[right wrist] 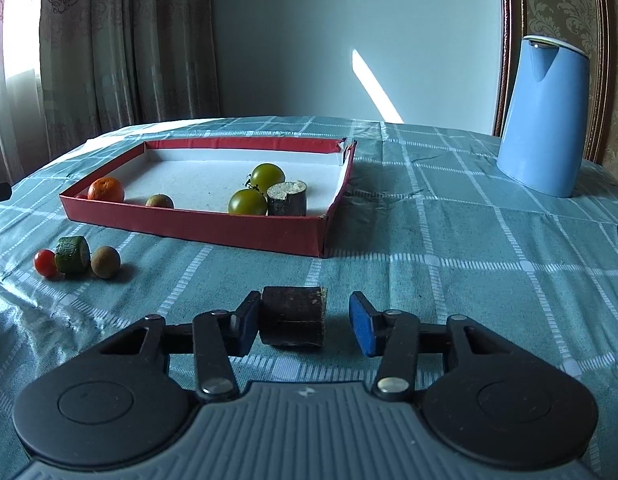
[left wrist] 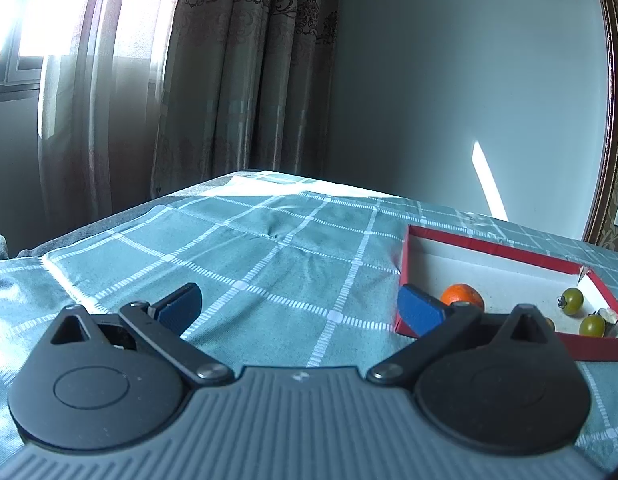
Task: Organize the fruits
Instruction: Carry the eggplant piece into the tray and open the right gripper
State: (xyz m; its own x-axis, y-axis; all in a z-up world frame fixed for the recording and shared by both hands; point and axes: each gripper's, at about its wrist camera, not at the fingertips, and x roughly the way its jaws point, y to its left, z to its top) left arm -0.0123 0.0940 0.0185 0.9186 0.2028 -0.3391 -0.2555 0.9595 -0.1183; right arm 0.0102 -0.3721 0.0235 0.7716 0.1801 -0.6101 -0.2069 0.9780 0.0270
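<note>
Lying between right hand-held gripper [right wrist: 305, 326] pads, seemingly ungripped: dark cylinder [right wrist: 293, 320]

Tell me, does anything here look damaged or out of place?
Yes: the red box has a torn far right corner, its wall split open. Three pieces, a cherry tomato, a green chunk and a brown fruit, lie outside it on the cloth.

A table under a teal checked cloth [right wrist: 449, 248] is carrying everything. A red tray [right wrist: 197, 226] is sitting far and left of centre, a blue kettle [right wrist: 543, 120] is standing at the far right. Near left, a cherry tomato [right wrist: 45, 262], a green chunk [right wrist: 73, 255] and a brown fruit [right wrist: 105, 262] are lying in a row. A dark chunk [right wrist: 293, 316] is resting nearest, at centre.
</note>
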